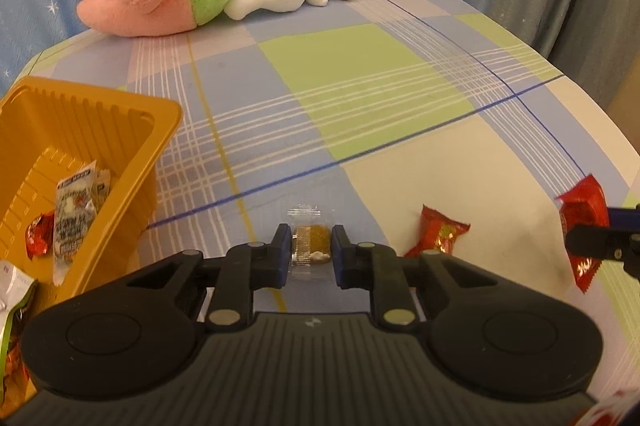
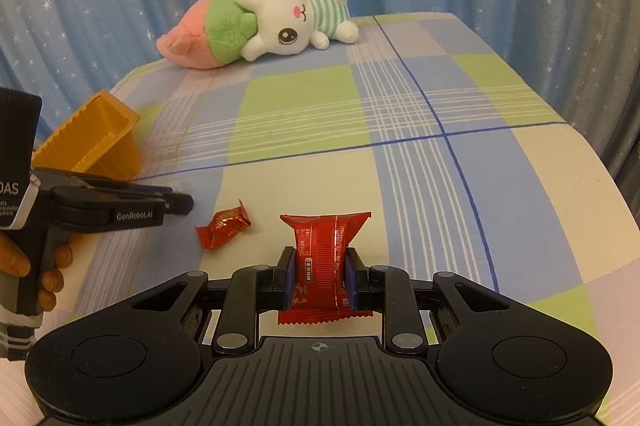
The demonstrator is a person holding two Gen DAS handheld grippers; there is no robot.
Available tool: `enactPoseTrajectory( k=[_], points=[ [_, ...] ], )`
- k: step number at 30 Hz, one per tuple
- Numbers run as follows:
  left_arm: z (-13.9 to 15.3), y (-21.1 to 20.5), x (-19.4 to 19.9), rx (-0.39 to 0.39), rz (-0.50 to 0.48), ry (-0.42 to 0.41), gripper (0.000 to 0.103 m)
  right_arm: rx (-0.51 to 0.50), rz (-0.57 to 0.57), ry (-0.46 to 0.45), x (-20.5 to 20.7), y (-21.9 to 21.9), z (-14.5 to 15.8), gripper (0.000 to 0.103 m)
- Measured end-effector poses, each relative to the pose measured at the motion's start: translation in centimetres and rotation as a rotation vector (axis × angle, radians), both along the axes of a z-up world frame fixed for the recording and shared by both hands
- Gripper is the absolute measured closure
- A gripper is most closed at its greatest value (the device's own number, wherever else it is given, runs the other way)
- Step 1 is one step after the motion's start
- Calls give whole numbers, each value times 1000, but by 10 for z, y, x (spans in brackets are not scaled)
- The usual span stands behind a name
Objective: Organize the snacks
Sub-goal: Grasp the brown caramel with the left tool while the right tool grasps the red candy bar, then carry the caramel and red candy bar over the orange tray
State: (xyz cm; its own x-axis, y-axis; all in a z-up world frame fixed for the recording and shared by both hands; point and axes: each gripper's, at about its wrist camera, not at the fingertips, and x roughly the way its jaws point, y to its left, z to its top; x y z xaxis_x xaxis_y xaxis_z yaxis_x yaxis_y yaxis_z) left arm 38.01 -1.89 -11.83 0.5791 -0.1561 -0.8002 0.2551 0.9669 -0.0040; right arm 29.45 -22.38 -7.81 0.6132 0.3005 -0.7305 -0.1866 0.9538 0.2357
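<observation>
Clamped between the fingers of the left gripper (image 1: 311, 249), a clear-wrapped amber jelly snack (image 1: 310, 244) is held just above the checked bench (image 1: 360, 74), right of the ribbed yellow plastic tray (image 1: 72, 130). A red foil snack packet (image 2: 326, 262) is pinched by the right gripper (image 2: 320, 276), and 1 red twisted candy (image 2: 223, 228) lies between them.

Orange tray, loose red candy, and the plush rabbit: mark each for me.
orange tray (image 1: 158, 130), left wrist view, on its near right rim.
loose red candy (image 2: 225, 227), right wrist view, on its wrapper's middle.
plush rabbit (image 2: 282, 22), right wrist view, on its face.
</observation>
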Motion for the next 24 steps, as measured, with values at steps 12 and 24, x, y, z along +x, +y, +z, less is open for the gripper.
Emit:
enactPoseTrajectory(
  k=[12,24],
  points=[
    [19,14,-46,-62,29,24,84,15,54,-31,-10,20,17,78],
    [59,59,-111,-135,93,-14,84,45,152,-49,-30,63,34,78]
  ],
)
